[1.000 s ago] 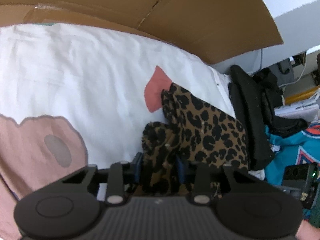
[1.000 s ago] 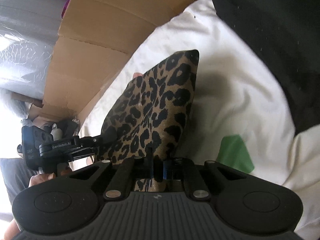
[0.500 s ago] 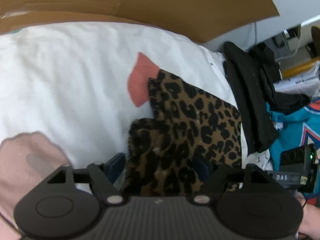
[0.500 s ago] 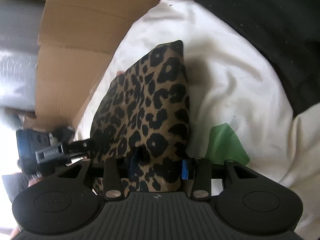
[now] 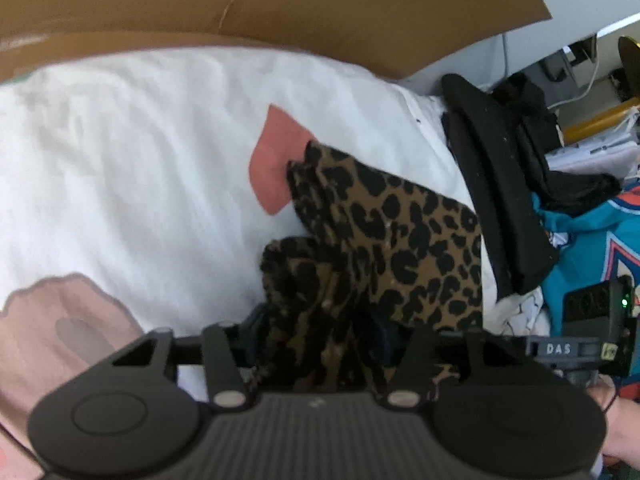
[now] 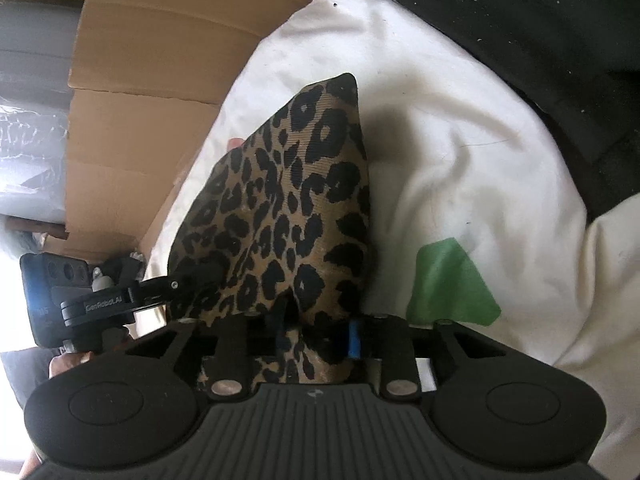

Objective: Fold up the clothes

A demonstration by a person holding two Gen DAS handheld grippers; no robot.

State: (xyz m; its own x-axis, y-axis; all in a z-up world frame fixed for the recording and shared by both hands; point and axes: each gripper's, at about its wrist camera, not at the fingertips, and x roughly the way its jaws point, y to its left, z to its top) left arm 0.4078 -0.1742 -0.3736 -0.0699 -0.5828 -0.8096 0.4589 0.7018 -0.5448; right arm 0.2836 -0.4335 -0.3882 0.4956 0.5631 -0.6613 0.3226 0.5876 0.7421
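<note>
A leopard-print garment (image 5: 400,232) lies folded on a white sheet (image 5: 140,160) with pink patches. Its near end is bunched up between the fingers of my left gripper (image 5: 320,332), whose jaws are closing around it. In the right wrist view the same garment (image 6: 288,200) rises to a point. Its lower edge hangs between the closing jaws of my right gripper (image 6: 318,328). The left gripper (image 6: 192,276) reaches into the cloth's left edge there. The right gripper's body (image 5: 580,344) shows at the lower right of the left wrist view.
Cardboard (image 5: 320,0) stands behind the sheet. A black garment (image 5: 500,184) lies along the sheet's right side, with a teal garment (image 5: 592,248) beyond it. A green patch (image 6: 452,280) marks the sheet (image 6: 460,140) beside the right gripper. A hand (image 5: 616,432) shows at the lower right.
Both grippers let go of the leopard cloth and spread their jaws, then began narrowing again around it. The left gripper shifted slightly, and the cloth now bunches thicker between its fingers.
</note>
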